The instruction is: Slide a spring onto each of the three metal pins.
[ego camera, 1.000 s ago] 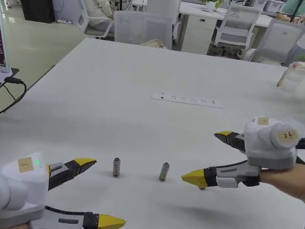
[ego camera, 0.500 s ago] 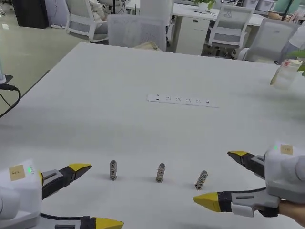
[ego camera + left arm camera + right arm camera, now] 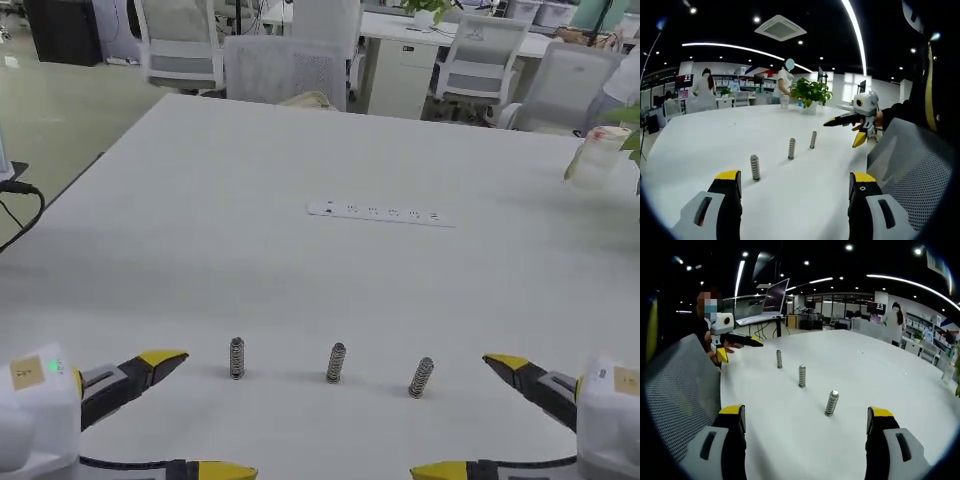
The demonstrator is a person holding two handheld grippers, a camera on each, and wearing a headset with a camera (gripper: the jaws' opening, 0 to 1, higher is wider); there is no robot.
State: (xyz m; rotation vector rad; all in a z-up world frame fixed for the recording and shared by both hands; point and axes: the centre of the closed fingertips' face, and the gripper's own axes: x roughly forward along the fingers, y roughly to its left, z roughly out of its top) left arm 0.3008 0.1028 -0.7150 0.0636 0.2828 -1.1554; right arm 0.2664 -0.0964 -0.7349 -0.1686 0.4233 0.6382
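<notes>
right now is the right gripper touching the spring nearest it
Apart: the right gripper view shows bare table between the right gripper and the nearest spring.

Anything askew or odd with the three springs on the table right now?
Yes: the rightmost spring leans to one side, while the left spring stands upright and the middle spring nearly so. Nothing looks spilled or damaged.

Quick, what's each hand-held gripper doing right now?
Left hand-held gripper: open, holding nothing.
Right hand-held gripper: open, holding nothing.
</notes>
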